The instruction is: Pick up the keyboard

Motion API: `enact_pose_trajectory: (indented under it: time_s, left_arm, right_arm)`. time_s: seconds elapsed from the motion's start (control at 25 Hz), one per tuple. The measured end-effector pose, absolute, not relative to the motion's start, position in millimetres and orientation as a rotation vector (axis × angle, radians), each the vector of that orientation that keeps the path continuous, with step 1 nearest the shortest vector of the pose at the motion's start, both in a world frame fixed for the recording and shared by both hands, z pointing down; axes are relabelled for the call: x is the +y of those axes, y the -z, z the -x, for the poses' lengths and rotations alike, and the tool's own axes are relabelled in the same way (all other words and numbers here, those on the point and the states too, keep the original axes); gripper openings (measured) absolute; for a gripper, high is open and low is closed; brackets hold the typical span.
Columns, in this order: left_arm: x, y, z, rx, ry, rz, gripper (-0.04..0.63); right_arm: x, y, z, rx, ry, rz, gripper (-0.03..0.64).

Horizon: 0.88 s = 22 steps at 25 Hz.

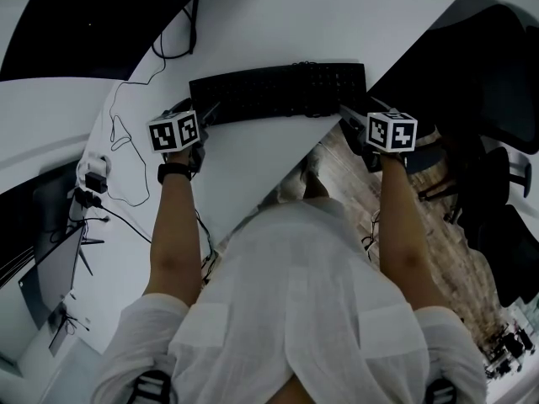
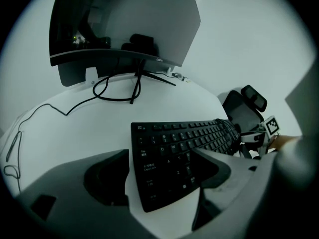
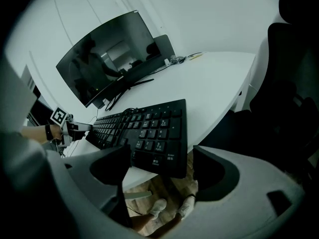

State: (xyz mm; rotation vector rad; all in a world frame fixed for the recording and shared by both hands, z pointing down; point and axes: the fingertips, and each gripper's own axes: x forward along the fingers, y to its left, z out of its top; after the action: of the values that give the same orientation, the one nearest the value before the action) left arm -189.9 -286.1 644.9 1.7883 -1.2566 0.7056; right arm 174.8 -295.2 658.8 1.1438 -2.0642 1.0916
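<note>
A black keyboard [image 1: 282, 91] lies flat on the white desk [image 1: 337, 23], its right end at the desk's front edge. My left gripper [image 1: 205, 114] is at the keyboard's left end, and my right gripper [image 1: 349, 114] is at its right end. In the left gripper view the keyboard [image 2: 174, 153] reaches in between the wide jaws of the left gripper [image 2: 162, 168]; white desk shows beside the left jaw. In the right gripper view the numpad end of the keyboard [image 3: 149, 131] sits between the spread jaws of the right gripper [image 3: 160, 158]. Neither gripper's pads press on it.
A curved monitor [image 2: 119, 24] on a stand is behind the keyboard, with black cables [image 2: 107, 91] looping on the desk. A thin cable and plug [image 1: 94, 179] lie at the left. A black office chair [image 1: 488, 74] stands right of the desk, over wooden floor [image 1: 438, 251].
</note>
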Motion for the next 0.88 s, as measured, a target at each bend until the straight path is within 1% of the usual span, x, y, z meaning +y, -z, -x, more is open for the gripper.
enact_pose_trajectory:
  time_s: [0.2, 0.48, 0.6, 0.88]
  left_arm:
    - [-288.8, -652.0, 184.0, -1.225, -0.746, -1.782, 0.359]
    - [-290.1, -654.9, 183.8, -1.222, -0.746, -1.786, 0.366]
    - [-290.5, -655.6, 183.0, -1.24, -0.745, -1.782, 0.368]
    - [-291.1, -655.4, 182.2, -1.276, -0.726, -1.792, 0.369]
  right_arm:
    - [-298.9, -657.5, -167.0, -2.067, -1.102, -1.124, 0.394]
    - [-303.2, -661.3, -164.2, -2.025, -1.15, -1.168, 0.422]
    - [-304.3, -664.2, -163.7, -1.976, -1.122, -1.212, 0.406]
    - [-304.6, -664.8, -165.5, -1.938, -1.117, -1.236, 0.407]
